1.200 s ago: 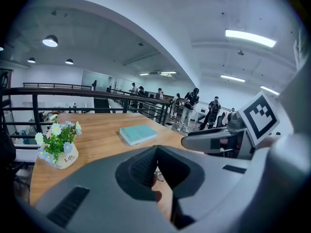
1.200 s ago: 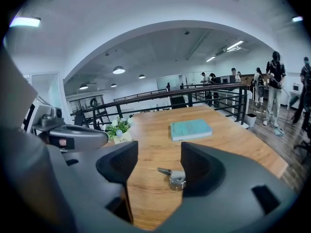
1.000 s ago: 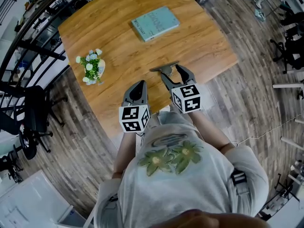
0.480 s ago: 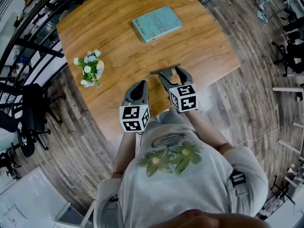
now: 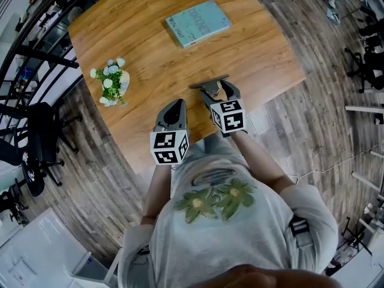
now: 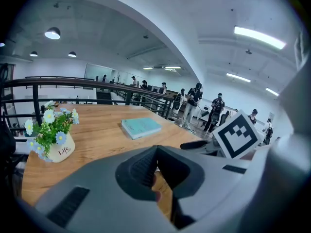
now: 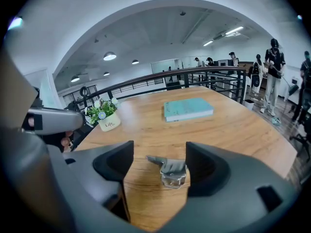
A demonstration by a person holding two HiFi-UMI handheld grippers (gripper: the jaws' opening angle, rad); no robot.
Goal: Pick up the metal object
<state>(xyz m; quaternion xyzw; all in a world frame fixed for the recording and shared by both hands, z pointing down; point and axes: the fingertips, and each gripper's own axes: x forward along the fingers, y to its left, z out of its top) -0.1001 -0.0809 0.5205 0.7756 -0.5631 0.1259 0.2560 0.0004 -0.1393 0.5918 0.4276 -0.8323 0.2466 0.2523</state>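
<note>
The metal object (image 5: 207, 84), a small shiny clip-like piece with a flat arm, lies on the wooden table (image 5: 150, 47) near its front edge. My right gripper (image 5: 218, 92) reaches over it. In the right gripper view the metal object (image 7: 171, 168) sits between the jaws, close beside the right-hand one, and the right gripper (image 7: 158, 161) is opening wide with neither pad pressing on it. To its left my left gripper (image 5: 173, 108) hovers over the table's front edge; in its own view the left gripper (image 6: 156, 152) has its tips together and holds nothing.
A teal book (image 5: 198, 23) lies at the far side of the table. A small pot of flowers (image 5: 110, 83) stands at the left edge. A black railing (image 5: 42, 38) and chairs are to the left, with wood floor around the table.
My right gripper has moved forward over the metal object, and its jaws have spread wider. The left gripper has stayed put.
</note>
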